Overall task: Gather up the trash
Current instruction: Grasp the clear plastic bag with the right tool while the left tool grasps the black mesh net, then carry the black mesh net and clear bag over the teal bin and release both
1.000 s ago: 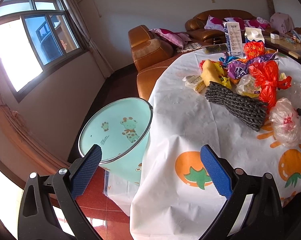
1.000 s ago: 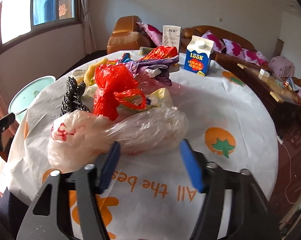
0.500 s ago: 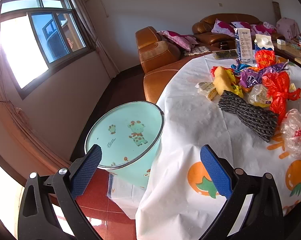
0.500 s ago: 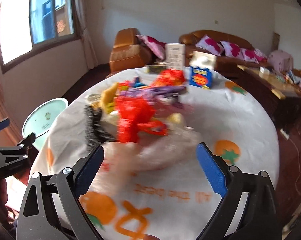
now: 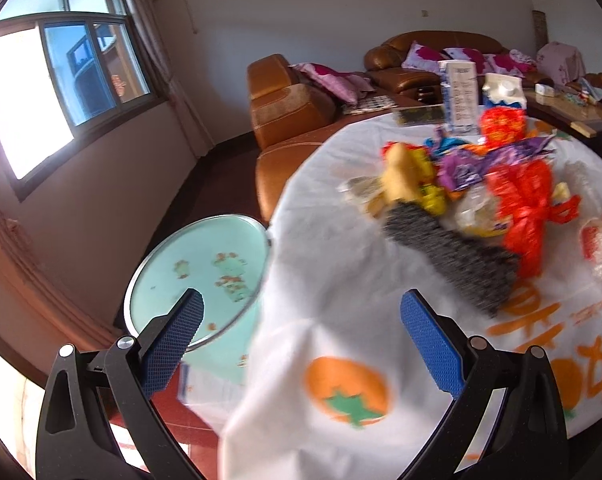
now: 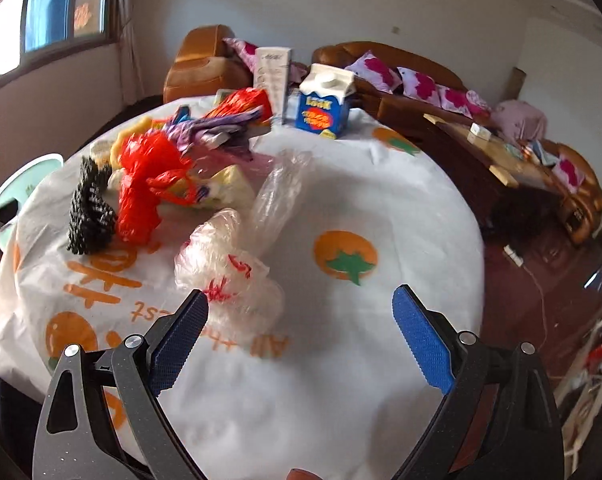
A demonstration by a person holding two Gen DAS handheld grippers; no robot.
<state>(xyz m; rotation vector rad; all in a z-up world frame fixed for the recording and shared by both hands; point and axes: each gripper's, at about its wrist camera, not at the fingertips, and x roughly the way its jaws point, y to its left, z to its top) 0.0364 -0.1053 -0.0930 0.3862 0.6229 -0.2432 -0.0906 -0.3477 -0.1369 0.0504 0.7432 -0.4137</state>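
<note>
- The right gripper (image 6: pixel 299 320) is hovering over the worktop (image 6: pixel 381 208) with its jaws standing wide apart and gripping nothing.
- A clear bag (image 6: pixel 229 268) with red print is lying on the worktop just ahead of the left jaw, its near edge sitting just inside the gap; no pad is pressing on it.
- A second clear bag (image 6: pixel 281 196) is stretching away beyond it, ahead of the jaws.
- Farther ahead and to the left, a red bag (image 6: pixel 141 188) and a black mesh (image 6: pixel 89 212) are lying side by side, with purple and yellow wrappers (image 6: pixel 217 132) piling up behind them.
- A blue carton (image 6: pixel 325 104) and a tall white carton (image 6: pixel 271 72) are standing upright at the far edge, well beyond the jaws.
- The left gripper (image 5: pixel 299 334) is holding its jaws wide open and empty over the worktop's near-left edge, where the cloth is draping down.
- A pale green bin (image 5: pixel 205 268) is standing on the floor just beyond the left jaw, beside the worktop.
- In this blurred view the trash pile is lying ahead and to the right of the jaws.
</note>
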